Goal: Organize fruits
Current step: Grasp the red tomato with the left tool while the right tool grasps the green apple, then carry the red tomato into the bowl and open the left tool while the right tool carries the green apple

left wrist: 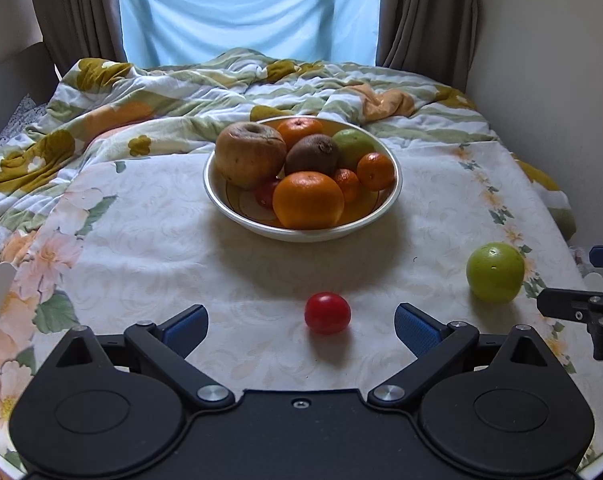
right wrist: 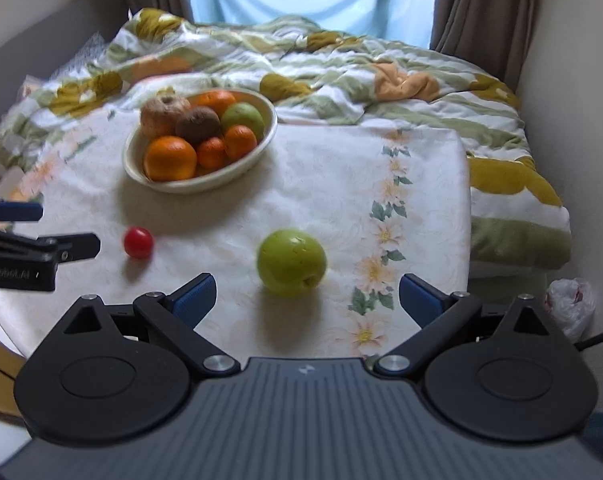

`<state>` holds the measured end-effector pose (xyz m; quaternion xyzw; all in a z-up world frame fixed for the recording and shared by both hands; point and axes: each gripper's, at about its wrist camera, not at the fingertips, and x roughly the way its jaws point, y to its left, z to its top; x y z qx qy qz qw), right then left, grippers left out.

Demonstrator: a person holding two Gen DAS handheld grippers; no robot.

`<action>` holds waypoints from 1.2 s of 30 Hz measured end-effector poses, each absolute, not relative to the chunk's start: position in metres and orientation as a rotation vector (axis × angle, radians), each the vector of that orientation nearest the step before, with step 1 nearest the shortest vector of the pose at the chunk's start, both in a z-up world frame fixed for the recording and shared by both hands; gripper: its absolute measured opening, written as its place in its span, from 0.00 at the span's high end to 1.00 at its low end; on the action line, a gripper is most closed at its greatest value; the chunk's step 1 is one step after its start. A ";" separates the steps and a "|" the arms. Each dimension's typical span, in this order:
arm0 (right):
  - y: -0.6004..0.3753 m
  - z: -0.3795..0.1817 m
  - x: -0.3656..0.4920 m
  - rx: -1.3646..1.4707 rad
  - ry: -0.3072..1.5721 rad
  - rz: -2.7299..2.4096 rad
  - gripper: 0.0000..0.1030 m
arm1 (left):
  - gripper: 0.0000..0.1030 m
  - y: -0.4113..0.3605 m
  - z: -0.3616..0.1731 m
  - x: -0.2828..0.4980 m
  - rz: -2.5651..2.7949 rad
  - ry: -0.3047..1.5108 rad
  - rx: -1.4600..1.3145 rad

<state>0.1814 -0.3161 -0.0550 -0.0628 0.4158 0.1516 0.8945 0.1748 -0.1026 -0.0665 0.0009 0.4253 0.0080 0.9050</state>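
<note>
A small red fruit (left wrist: pixel 327 313) lies on the floral tablecloth, level with the blue fingertips of my open left gripper (left wrist: pixel 301 326) and between them, untouched. A green apple (right wrist: pixel 291 262) lies just ahead of my open right gripper (right wrist: pixel 307 300), slightly left of its centre; the apple (left wrist: pixel 495 272) also shows at the right in the left wrist view. A cream bowl (left wrist: pixel 301 236) farther back holds several fruits: oranges, a kiwi, a green apple and a wrinkled brown fruit. The same bowl (right wrist: pixel 141 174) sits far left in the right wrist view, with the red fruit (right wrist: pixel 138 242) below it.
The table's right edge (right wrist: pixel 467 216) drops to a rumpled floral quilt (right wrist: pixel 381 80) that also lies behind the table. A white plastic bag (right wrist: pixel 571 306) sits low at the right. Curtains and a window stand at the back. Each gripper shows at the other view's edge.
</note>
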 end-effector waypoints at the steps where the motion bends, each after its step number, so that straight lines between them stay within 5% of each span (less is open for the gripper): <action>1: -0.318 -0.059 0.185 -0.138 0.868 0.325 0.00 | 0.03 -0.105 -0.071 0.178 0.019 0.886 0.002; 12: -0.320 -0.089 0.216 -0.141 0.913 0.418 0.00 | 0.39 -0.120 -0.104 0.200 0.031 0.946 -0.002; 16: -0.316 -0.096 0.223 -0.161 0.921 0.454 0.00 | 0.64 -0.124 -0.108 0.203 0.030 0.956 0.014; 36: -0.295 -0.112 0.242 -0.191 0.921 0.545 0.28 | 0.64 -0.120 -0.101 0.187 0.092 0.957 -0.001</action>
